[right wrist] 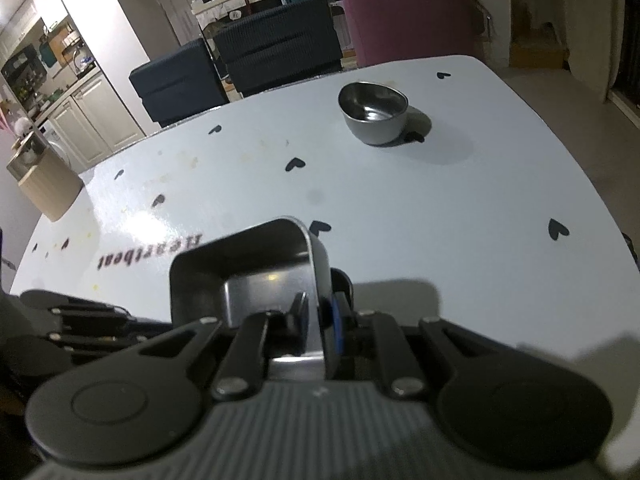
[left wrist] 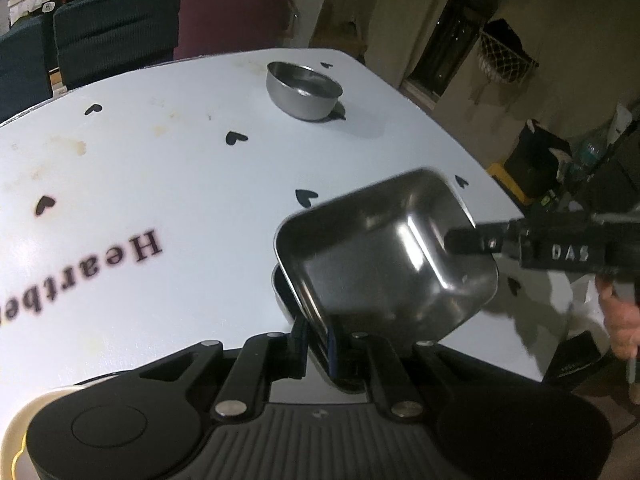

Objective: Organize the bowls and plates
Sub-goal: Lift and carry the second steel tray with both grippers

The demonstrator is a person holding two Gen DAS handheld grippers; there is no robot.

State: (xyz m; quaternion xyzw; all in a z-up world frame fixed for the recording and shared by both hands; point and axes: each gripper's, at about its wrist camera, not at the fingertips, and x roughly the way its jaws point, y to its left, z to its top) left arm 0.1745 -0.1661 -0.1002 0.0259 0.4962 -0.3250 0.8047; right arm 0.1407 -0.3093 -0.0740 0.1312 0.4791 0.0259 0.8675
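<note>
The white table (right wrist: 460, 200), printed with black hearts, lies mostly bare at nine o'clock, its edge curving at three. Left tongs (left wrist: 316, 334) clamp a lower square tray (left wrist: 282, 292); right tongs (right wrist: 320, 312) clamp the tilted upper square tray (left wrist: 384, 256). One round bowl (right wrist: 374, 114) stands at twelve. Three chairs (right wrist: 276, 40) beyond.

Dim room, bright tabletop, heavy fisheye bending

Overhead light is glaring off the white table (right wrist: 460, 200) and steel tray (left wrist: 384, 256); the round bowl (right wrist: 374, 114) is casting a soft shadow rightward; edges are curving, backgrounds darkening, the tray slightly blurring.
</note>
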